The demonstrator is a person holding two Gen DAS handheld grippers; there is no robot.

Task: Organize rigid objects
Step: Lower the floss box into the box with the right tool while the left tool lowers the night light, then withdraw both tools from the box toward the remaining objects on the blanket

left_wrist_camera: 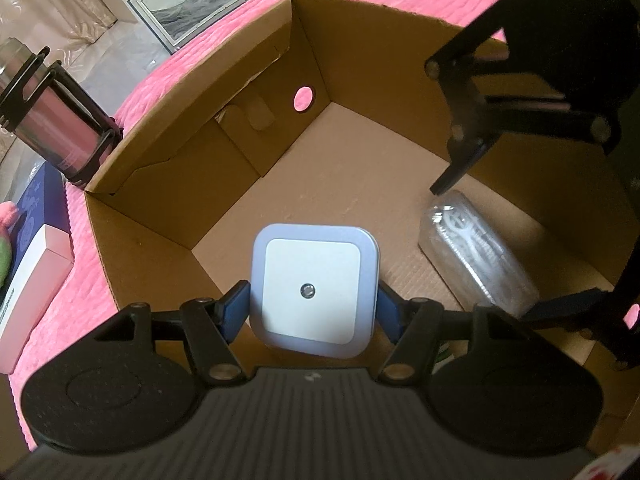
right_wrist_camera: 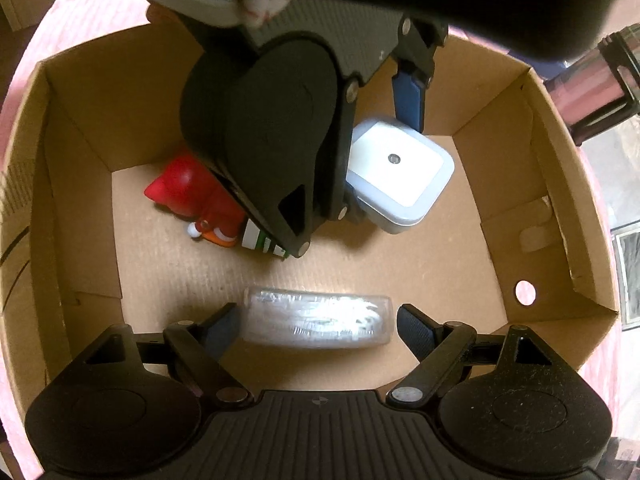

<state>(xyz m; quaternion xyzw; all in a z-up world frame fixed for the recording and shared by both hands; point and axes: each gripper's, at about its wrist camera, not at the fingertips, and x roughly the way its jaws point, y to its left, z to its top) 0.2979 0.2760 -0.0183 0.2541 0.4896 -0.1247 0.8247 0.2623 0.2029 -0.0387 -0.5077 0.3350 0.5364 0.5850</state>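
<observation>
Left tongs (left_wrist_camera: 314, 300) grip the light, rigid night light (left_wrist_camera: 314, 292) by its smooth edges; right tongs (right_wrist_camera: 318, 326) straddle, unclosed, the slippery clear case (right_wrist_camera: 318, 322) at six o'clock in the cardboard box (right_wrist_camera: 80, 128).

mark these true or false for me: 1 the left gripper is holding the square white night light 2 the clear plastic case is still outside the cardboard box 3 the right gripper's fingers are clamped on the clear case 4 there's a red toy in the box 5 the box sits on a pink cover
1. True. The left gripper has its blue pads against both sides of the square white night light, over the cardboard box.
2. False. The clear plastic case lies on the box floor.
3. False. The right gripper straddles the case, but a gap shows at its fingers; it is open.
4. True. A red toy lies inside, partly hidden behind the left gripper.
5. True. A pink cover lies around the box.
</observation>
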